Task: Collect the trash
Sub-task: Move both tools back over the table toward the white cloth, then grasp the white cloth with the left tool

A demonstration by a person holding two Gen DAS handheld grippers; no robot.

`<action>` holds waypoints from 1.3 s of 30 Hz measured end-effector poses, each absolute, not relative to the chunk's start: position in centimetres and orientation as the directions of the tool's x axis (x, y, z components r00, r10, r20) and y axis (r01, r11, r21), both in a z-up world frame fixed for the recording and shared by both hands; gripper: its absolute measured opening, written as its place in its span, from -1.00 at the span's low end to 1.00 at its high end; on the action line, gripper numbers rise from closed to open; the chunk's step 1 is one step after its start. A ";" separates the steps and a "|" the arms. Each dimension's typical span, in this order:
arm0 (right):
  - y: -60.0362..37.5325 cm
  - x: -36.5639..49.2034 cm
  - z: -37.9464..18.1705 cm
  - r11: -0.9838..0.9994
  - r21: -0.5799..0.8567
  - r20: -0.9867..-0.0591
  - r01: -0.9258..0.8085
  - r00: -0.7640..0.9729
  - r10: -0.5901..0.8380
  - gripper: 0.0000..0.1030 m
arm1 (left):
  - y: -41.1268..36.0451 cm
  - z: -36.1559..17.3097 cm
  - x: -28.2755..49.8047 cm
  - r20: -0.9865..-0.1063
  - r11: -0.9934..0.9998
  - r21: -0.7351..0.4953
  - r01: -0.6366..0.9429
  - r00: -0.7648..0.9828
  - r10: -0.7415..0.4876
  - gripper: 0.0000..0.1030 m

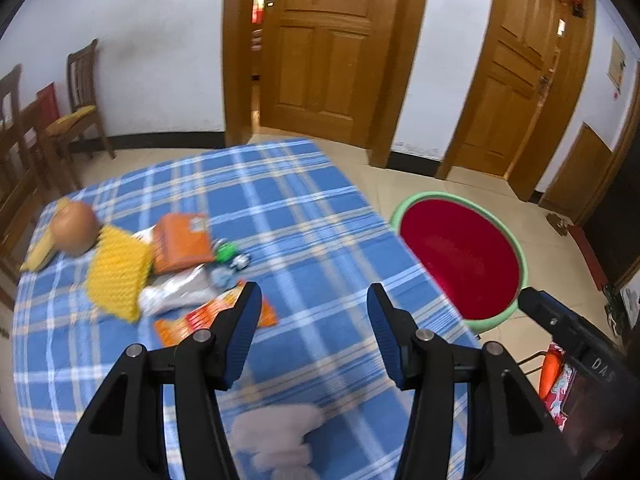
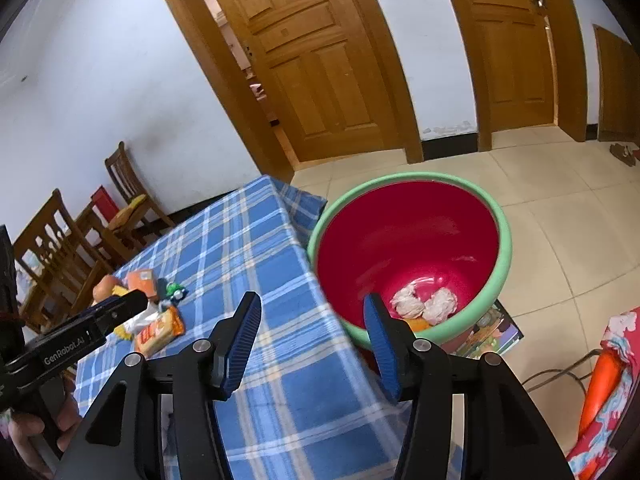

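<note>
Your left claw (image 1: 314, 336) stands open with nothing between its blue pads, hanging over the blue plaid cloth of the tabletop (image 1: 304, 216). Just below it, close to the camera, lies a blurred pale crumpled wad (image 1: 280, 436) on the cloth. Ahead and to the left of that claw sits the litter: an orange-and-white wrapper (image 1: 216, 316) nearest, then a silvery packet (image 1: 176, 292), a yellow knobbly sheet (image 1: 118, 272), an orange box (image 1: 182, 244), and a small green item (image 1: 226, 252); farthest left is a brown round object (image 1: 76, 228).

Your right claw (image 2: 312, 340) is also open and empty. Its left finger is over the tabletop edge, its right finger in front of the red basin (image 2: 408, 232) with the green rim, which stands on the floor just beside the tabletop. Two crumpled white paper wads (image 2: 424, 302) lie in the basin bottom, just right of the claw's right finger. Beyond everything are two wooden doors (image 2: 320, 64) and, far left, wooden chairs (image 2: 128, 196).
</note>
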State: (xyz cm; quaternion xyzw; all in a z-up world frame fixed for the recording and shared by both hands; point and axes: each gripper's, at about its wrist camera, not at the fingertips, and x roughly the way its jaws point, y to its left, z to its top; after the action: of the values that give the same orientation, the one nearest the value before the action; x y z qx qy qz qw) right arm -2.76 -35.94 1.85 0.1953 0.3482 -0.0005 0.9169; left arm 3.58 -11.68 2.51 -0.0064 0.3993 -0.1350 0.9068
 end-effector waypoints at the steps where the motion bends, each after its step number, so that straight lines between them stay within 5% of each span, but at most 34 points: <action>1: -35.7 -2.8 1.8 0.924 0.357 -0.639 0.135 0.757 0.137 0.09 | -11.2 2.4 3.4 -0.724 0.965 -0.122 0.230 0.644 -0.245 0.07; 31: -30.9 -5.1 1.7 0.940 0.335 -0.652 0.059 0.735 0.186 0.13 | -8.0 -4.2 -1.7 -0.836 0.964 -0.198 0.179 0.482 -0.261 0.06; 39: -30.4 -4.8 1.3 0.940 0.337 -0.664 0.051 0.721 0.199 0.13 | -7.7 -4.6 -1.7 -0.831 0.960 -0.212 0.184 0.483 -0.276 -0.33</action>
State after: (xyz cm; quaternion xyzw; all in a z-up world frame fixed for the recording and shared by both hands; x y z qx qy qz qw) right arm -4.78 -30.38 1.33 0.1683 0.3713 0.0405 0.9122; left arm -1.68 -7.67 -4.58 -0.0468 0.4905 -0.1337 0.8599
